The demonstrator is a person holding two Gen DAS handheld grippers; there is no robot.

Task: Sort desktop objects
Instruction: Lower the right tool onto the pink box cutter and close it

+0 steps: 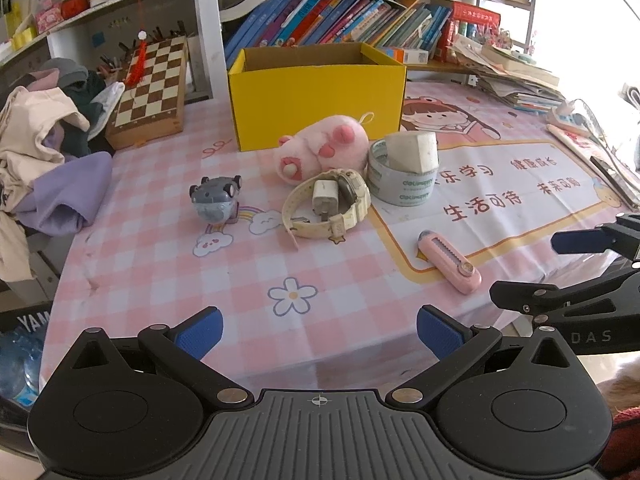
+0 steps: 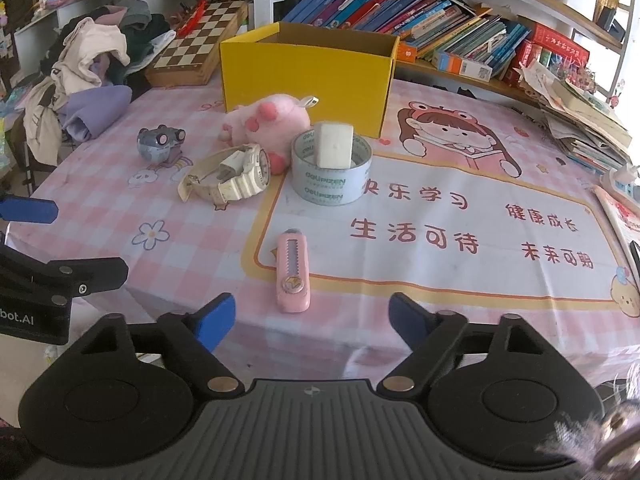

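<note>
The left gripper (image 1: 319, 334) hung over the near edge of the table (image 1: 160, 272) with its blue-padded fingers (image 1: 200, 332) spread wide and nothing between them; the right gripper (image 2: 312, 322) sat the same way, fingers (image 2: 214, 322) parted and empty. Just beyond the right gripper lay a pink utility knife (image 2: 293, 270), lengthwise on the checked cloth at the border of the printed panel. Farther in stood a roll of tape (image 2: 331, 174) with a white block (image 2: 335, 144) propped in its core, and touching it on the left a cream wristwatch (image 2: 230, 180) with a white charger plug (image 2: 232, 166) resting inside its strap loop. A pink plush toy (image 2: 266, 122) lay behind these (against the watch and tape), with a small grey toy car (image 2: 160, 144) apart to the left. An open yellow box (image 2: 308, 76) stood behind the plush, near a chessboard (image 2: 198, 50), a heap of clothes (image 2: 88, 80) and shelves of books (image 2: 400, 8).
</note>
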